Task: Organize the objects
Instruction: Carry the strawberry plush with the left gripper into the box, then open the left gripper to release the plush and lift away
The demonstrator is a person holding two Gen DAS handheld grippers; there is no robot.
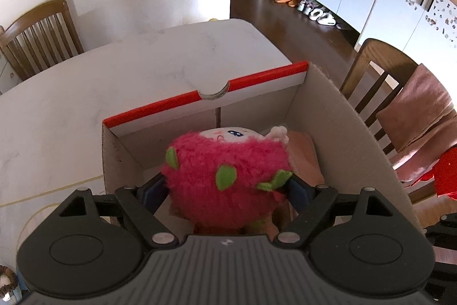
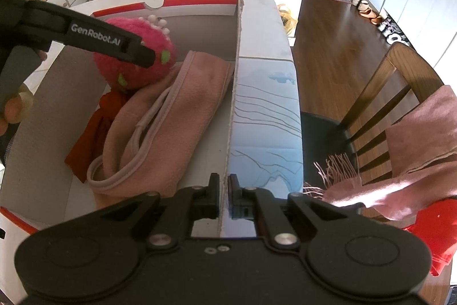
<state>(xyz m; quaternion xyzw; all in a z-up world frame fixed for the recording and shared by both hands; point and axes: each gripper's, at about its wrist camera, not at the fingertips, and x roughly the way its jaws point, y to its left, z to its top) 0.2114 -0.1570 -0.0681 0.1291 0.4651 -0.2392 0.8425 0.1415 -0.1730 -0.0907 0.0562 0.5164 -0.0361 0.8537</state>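
Right gripper is sitting bottom centre of the right wrist view, pitched steeply down, jaws clenched on the near end of the cardboard box wall; the wall edge is running up the frame from between the pads. Left gripper is filling the bottom of the left wrist view, also angled steeply down into the box, jaws standing wide either side of the pink plush toy; both blue pads are sitting just beside the fur, and I cannot tell for sure whether they are pressing, so reading it as released. The toy is sitting low inside the box, its face pointing at the far wall. In the right wrist view the left gripper's finger is crossing the upper left, over the toy, with the person's hand gripping the handle at the left edge. Inside the box, right of the toy, a pink cloth is lying lengthwise along the held wall, and a red cloth is lying under the toy at centre left. The box is resting on the white table. Further out, a pink scarf is hanging over the wooden chair at right.
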